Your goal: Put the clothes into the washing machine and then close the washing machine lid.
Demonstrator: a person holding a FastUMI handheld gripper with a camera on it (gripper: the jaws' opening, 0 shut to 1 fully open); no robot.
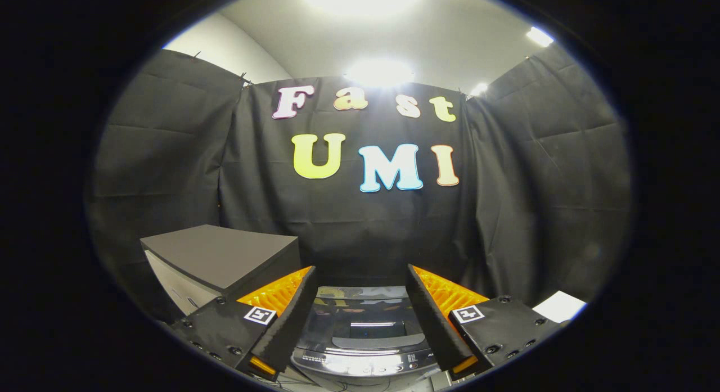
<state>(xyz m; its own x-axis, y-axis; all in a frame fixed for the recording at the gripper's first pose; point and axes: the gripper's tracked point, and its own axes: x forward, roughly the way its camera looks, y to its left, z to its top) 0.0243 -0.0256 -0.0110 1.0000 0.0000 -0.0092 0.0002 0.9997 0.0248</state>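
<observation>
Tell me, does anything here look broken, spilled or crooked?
Nothing stands out. The washer sits square with its lid down, seen between the open gripper's fingers, and the grey box beside it looks intact.

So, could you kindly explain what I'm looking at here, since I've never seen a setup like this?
This is no robot arm: a person carries a two-finger gripper by hand, and a fisheye camera riding on it looks forward along the fingers. The fingers stand wide apart, so it is open and holds nothing. Between and just beyond them, lower down, sits a small top-loading washing machine with its glossy lid down. To its left is a grey box-shaped cabinet. Behind everything hangs the booth's black cloth wall, with ceiling lights above.
</observation>
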